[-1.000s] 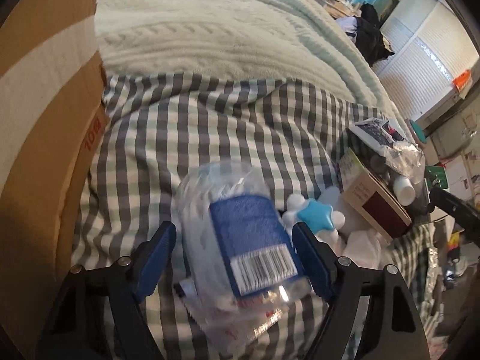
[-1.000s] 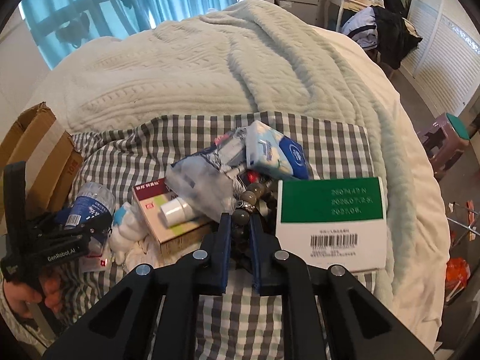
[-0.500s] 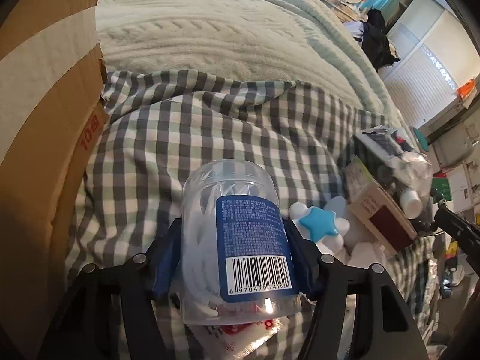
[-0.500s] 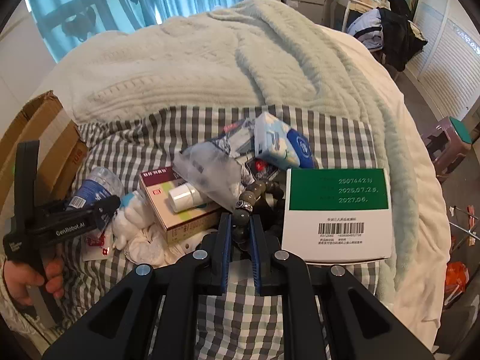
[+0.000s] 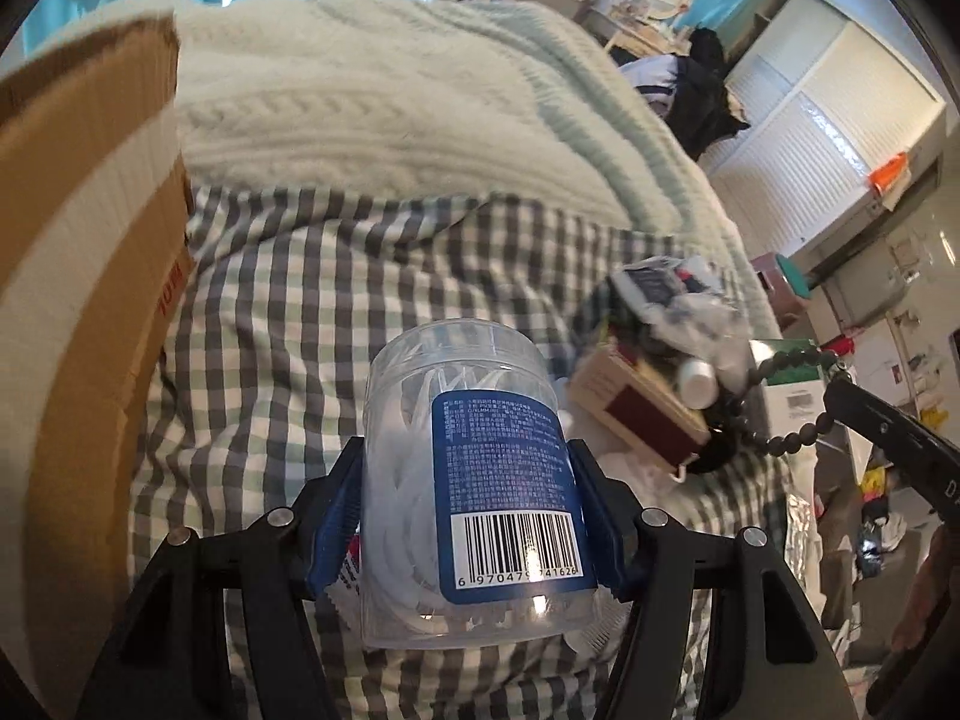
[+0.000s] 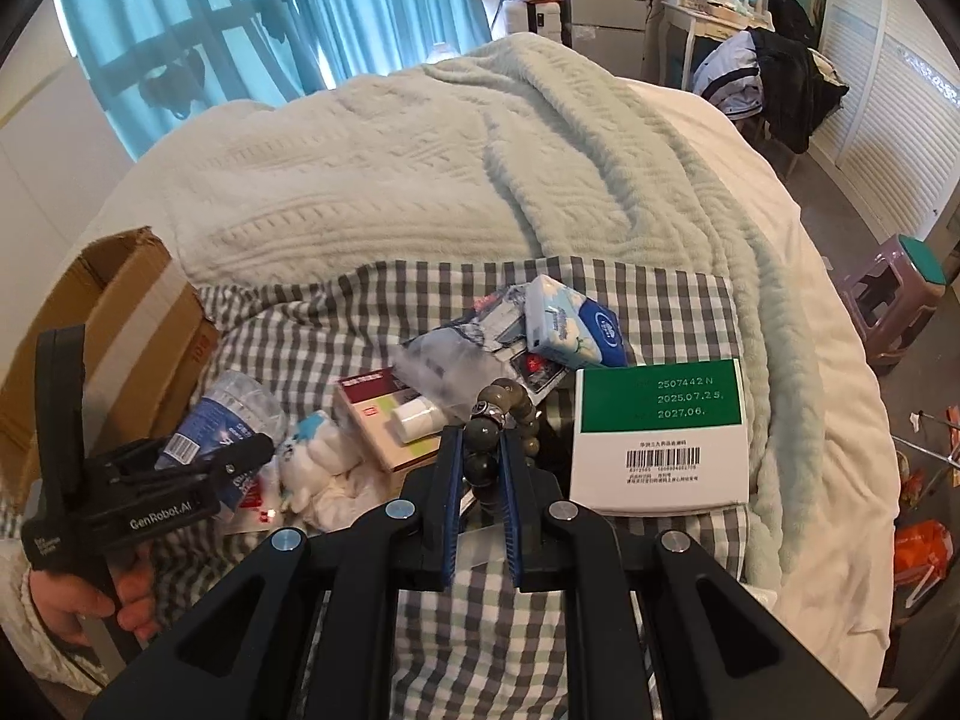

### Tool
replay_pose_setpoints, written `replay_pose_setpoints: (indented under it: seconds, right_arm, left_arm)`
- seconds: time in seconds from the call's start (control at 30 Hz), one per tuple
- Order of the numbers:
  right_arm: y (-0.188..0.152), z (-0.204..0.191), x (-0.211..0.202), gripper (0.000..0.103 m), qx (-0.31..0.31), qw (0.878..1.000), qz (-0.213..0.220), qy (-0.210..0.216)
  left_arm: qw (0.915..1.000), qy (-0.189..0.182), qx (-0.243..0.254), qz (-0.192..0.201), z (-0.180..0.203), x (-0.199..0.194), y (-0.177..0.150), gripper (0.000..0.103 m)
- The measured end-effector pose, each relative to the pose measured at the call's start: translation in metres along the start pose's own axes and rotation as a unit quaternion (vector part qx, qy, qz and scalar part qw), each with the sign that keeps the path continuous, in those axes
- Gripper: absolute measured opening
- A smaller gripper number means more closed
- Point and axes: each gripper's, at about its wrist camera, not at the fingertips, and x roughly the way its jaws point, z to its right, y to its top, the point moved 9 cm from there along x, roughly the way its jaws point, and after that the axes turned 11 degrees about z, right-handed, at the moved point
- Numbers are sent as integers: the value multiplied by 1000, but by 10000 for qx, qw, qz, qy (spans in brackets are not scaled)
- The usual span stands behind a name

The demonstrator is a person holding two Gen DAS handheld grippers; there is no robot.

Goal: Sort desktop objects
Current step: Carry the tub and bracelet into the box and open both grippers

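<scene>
We see the left gripper (image 5: 474,516) with jaws clamped on a clear jar (image 5: 468,474) at lower centre above the checked cloth (image 5: 300,312), the right gripper (image 6: 480,468) with jaws pinching a dark bead string (image 6: 498,420) at centre, cardboard box (image 5: 78,276) at left

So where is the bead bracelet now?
The bead bracelet hangs between the right gripper's jaws, mid-frame in the right wrist view, over the checked cloth, just left of the green-and-white box.
</scene>
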Motion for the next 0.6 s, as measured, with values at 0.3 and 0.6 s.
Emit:
replay_pose_setpoints:
  seconds: [0.3,0.6]
  right_arm:
    - [24,-43,-57,11,27,9984,355,441]
    - [53,-129,-107,11,-372,9906,757,1079]
  left_arm:
    - [9982,-381,189,427,26,-55,25,66]
    - [9911,-537,142,1210,11,-140,66,66]
